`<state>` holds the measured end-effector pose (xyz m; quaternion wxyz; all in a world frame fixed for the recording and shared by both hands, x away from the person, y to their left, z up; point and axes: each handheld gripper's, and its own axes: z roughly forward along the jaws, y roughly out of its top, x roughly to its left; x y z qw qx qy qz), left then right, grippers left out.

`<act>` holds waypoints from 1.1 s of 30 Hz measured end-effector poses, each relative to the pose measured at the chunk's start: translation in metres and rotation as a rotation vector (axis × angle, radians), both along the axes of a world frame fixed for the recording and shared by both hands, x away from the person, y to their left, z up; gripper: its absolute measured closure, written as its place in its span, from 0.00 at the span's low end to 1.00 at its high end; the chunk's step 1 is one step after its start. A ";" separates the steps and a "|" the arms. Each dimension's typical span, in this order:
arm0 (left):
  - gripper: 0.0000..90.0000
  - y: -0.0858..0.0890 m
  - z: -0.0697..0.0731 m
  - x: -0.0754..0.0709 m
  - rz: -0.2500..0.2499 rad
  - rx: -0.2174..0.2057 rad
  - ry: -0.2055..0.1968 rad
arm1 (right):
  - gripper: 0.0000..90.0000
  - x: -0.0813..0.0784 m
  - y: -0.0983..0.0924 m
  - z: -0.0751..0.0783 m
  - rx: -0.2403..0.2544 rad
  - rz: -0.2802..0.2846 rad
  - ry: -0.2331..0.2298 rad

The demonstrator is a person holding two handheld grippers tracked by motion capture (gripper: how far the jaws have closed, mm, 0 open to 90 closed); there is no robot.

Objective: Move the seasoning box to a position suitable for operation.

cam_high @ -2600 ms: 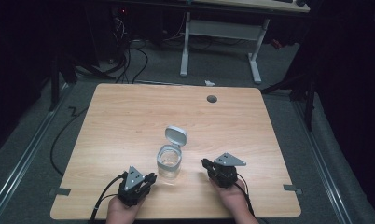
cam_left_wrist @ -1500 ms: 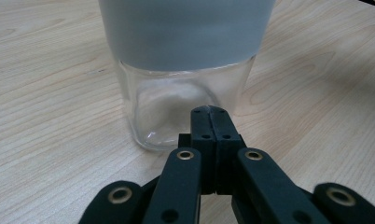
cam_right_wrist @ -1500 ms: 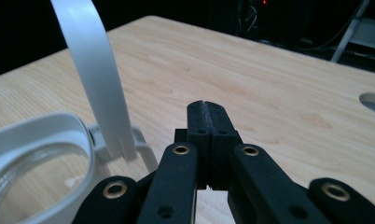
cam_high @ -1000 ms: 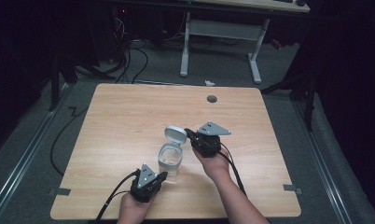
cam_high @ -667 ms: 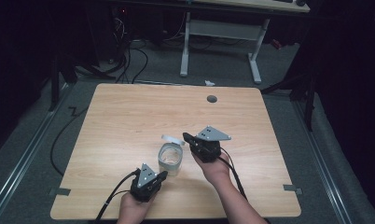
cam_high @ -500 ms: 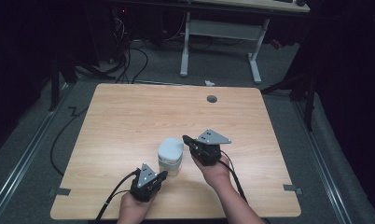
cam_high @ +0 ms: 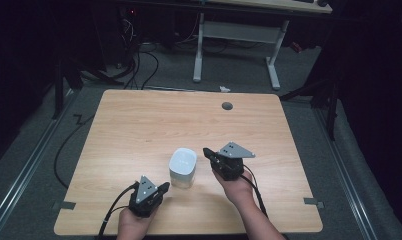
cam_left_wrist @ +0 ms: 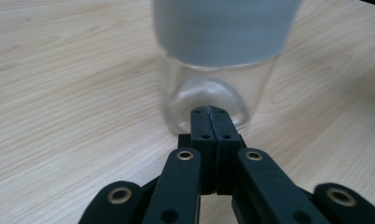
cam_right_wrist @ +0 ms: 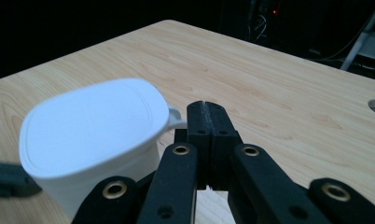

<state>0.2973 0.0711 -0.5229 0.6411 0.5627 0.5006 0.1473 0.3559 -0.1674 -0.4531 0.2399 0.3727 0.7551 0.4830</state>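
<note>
A clear glass jar [cam_high: 182, 176] stands near the front middle of the wooden table [cam_high: 139, 125], with its white hinged lid [cam_high: 183, 161] lying flat on top. My left gripper [cam_high: 164, 187] sits just in front and left of the jar, its jaws shut with nothing between them. In the left gripper view its tips [cam_left_wrist: 210, 111] are close to the jar's glass base [cam_left_wrist: 209, 100]. My right gripper [cam_high: 207, 151] is to the right of the jar at lid height, shut and holding nothing. In the right gripper view its tips [cam_right_wrist: 205, 106] are beside the lid's small tab [cam_right_wrist: 176, 119].
A round cable hole [cam_high: 227, 106] lies at the table's far side. Beyond the far edge stand the white legs of another desk [cam_high: 235, 35], with cables on the floor [cam_high: 139, 60]. Cables trail from both grippers over the front edge.
The lid, which stood up open behind the jar, now lies down on it. My right gripper went forward to the lid, swung it over and has drawn back to the right.
</note>
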 end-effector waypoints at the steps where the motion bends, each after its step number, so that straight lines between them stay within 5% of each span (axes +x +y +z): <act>1: 1.00 0.000 0.000 0.000 0.000 0.000 0.000 | 1.00 0.000 0.000 0.000 0.000 0.000 0.000; 10: 1.00 0.011 -0.001 0.023 0.071 -0.001 0.022 | 1.00 -0.021 -0.015 -0.017 -0.008 -0.016 0.022; 21: 1.00 0.002 -0.004 0.035 0.068 0.005 0.037 | 1.00 -0.036 -0.007 -0.040 -0.039 0.022 0.057; 33: 1.00 -0.010 -0.003 0.030 0.031 0.009 0.031 | 1.00 -0.046 -0.034 -0.056 -0.044 -0.027 0.093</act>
